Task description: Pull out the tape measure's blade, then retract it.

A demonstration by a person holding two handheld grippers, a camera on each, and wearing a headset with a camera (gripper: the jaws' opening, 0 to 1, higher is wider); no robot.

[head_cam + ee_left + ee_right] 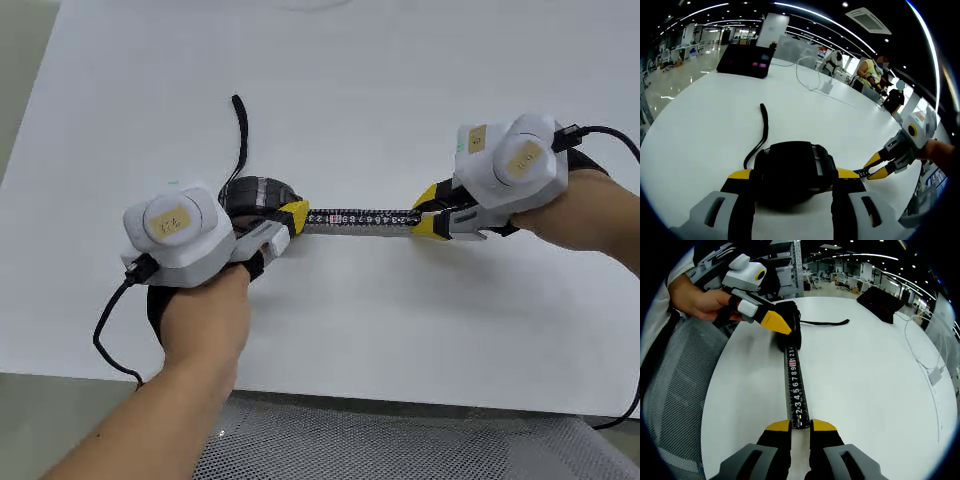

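On the left of the head view, the left hand point(205, 315) held the left gripper point(275, 232) low over the white table point(400, 80). Its jaws were pressed against the two sides of the black case point(255, 193), which sat on the table. The left gripper view showed the same clamp, with the left gripper point(794, 175) having one yellow tip on each flank of the case point(795, 167). A black strap point(240, 130) ran from the case away across the table, lying slack and curved in the left gripper view point(762, 125).

From the case the blade point(360, 217) stretched rightward, drawn out and straight just above the table, numbers upward. In the right gripper view the blade point(794, 385) ran from the case point(795, 322) down to the camera's own jaws, with the left gripper point(775, 322) at its far end.

On the right, the right hand point(575, 210) held the right gripper point(428, 213), whose yellow-tipped jaws pinched the free end of the blade. In its own view the right gripper point(800, 426) had its tips nearly together with the blade end between them. It also showed at the right of the left gripper view point(875, 166).

A grey mesh chair point(400, 440) lay below the table's near edge. A black box point(746, 61) and a white cable point(810, 75) lay on the far side of the table.
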